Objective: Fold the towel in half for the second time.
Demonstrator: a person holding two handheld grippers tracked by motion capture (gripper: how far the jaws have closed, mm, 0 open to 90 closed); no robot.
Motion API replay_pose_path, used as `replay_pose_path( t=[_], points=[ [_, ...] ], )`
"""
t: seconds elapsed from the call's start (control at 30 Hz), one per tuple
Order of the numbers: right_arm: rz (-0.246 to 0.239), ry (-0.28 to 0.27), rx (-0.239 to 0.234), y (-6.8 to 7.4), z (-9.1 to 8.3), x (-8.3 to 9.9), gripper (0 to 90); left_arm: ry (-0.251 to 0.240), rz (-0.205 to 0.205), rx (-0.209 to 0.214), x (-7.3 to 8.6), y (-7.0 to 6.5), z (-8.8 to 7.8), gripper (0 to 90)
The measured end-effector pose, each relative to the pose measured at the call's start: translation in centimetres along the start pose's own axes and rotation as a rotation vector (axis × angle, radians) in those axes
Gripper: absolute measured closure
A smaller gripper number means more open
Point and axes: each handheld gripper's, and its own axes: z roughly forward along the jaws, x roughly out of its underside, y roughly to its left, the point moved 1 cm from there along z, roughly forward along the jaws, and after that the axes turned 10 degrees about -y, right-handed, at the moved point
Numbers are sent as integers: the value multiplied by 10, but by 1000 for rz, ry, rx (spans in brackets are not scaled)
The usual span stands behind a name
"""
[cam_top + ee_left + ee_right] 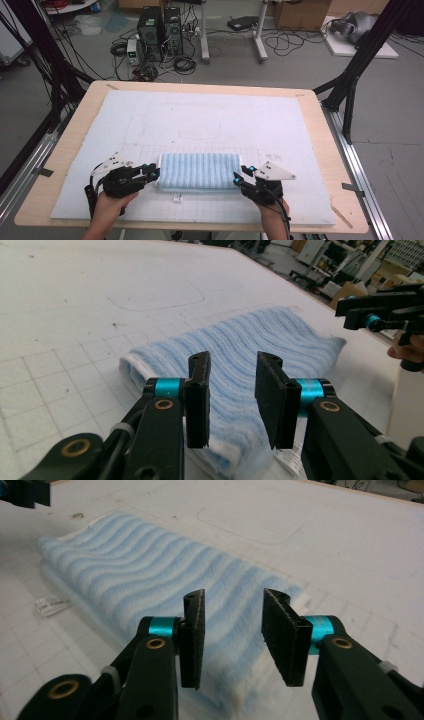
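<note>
Resting on: white gridded mat (300, 150) over a wooden table (320, 130), a folded blue-striped towel (198, 170) lies near the front edge.
Left gripper (151, 171): at the towel's left end, jaws parted above the cloth, nothing pinched.
Right gripper (242, 176): at the towel's right end, jaws likewise apart, pads off the fabric.
Label (177, 199): small white tag on the mat just before the towel.
</note>
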Motion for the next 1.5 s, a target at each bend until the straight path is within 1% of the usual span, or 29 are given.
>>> replay_pose_path(
  t=[0.03, 0.1, 0.13, 0.23, 0.27, 0.33, 0.37, 0.47, 0.53, 0.6, 0.7, 0.73, 0.77, 0.8, 0.83, 0.87, 0.9, 0.97, 1.0, 1.03, 1.1, 1.17, 1.2, 1.23, 1.27, 1.33, 1.43, 1.5],
  points=[
    [-2, 4, -1, 2, 5, -2, 648, 14, 5, -2, 1, 0, 4, 687],
    [-5, 21, -5, 6, 15, -3, 678, 62, 5, -25, 5, -2, 12, 703],
    [-7, 49, 0, 8, 21, -2, 691, 82, 6, -33, 7, -2, 15, 722],
    [-10, 117, -13, 11, 32, 4, 726, 144, 14, -55, 14, -5, 21, 745],
    [-19, 135, -15, 12, 35, 6, 735, 167, 19, -59, 16, -6, 22, 748],
    [-26, 166, -20, 15, 37, 11, 741, 195, 23, -61, 20, -7, 23, 751],
    [-40, 182, -20, 15, 36, 13, 743, 207, 24, -66, 21, -8, 24, 753],
    [-54, 212, -16, 15, 34, 17, 743, 226, 37, -71, 22, -10, 24, 754],
    [-66, 222, -22, 15, 31, 18, 743, 234, 43, -70, 24, -11, 23, 754],
    [-80, 229, -26, 15, 29, 20, 742, 228, 36, -67, 27, -11, 21, 757],
    [-56, 234, -38, 14, 27, 20, 729, 224, 27, -54, 26, -12, 18, 747],
    [-39, 230, -45, 14, 27, 18, 703, 215, 25, -47, 24, -11, 17, 727],
    [-21, 206, -53, 13, 27, 16, 653, 200, 24, -39, 22, -10, 18, 705],
    [22, 169, -64, 11, 28, 12, 624, 183, 24, -37, 19, -9, 19, 679],
    [62, 129, -71, 9, 29, 9, 624, 164, 21, -45, 15, -7, 20, 652],
    [76, 109, -61, 7, 31, 5, 626, 154, 21, -52, 11, -5, 22, 649],
    [76, 103, -48, 5, 35, 2, 643, 142, 20, -62, 6, -3, 24, 640],
    [82, 106, -26, 0, 43, -4, 695, 123, 16, -80, -3, 3, 29, 622],
    [81, 105, -14, -3, 47, -8, 730, 126, 20, -90, -7, 6, 32, 622],
    [80, 107, -7, -5, 50, -11, 749, 120, 14, -98, -10, 9, 35, 627],
    [61, 137, 21, -10, 59, -14, 774, 147, 20, -117, -14, 16, 42, 659],
    [60, 170, 38, -15, 67, -12, 787, 167, 29, -133, -15, 21, 49, 710],
    [60, 187, 47, -18, 70, -10, 791, 177, 39, -150, -14, 23, 53, 748],
    [67, 204, 53, -20, 72, -8, 792, 190, 32, -161, -12, 25, 56, 797],
    [71, 222, 66, -21, 73, -5, 796, 205, 41, -173, -10, 27, 58, 827],
    [75, 234, 72, -24, 74, 0, 798, 240, 44, -191, -5, 30, 63, 852],
    [80, 233, 75, -27, 72, 5, 798, 250, 49, -200, -2, 31, 65, 856],
    [86, 233, 77, -26, 70, 8, 797, 251, 66, -200, -2, 29, 65, 854]
  ],
)
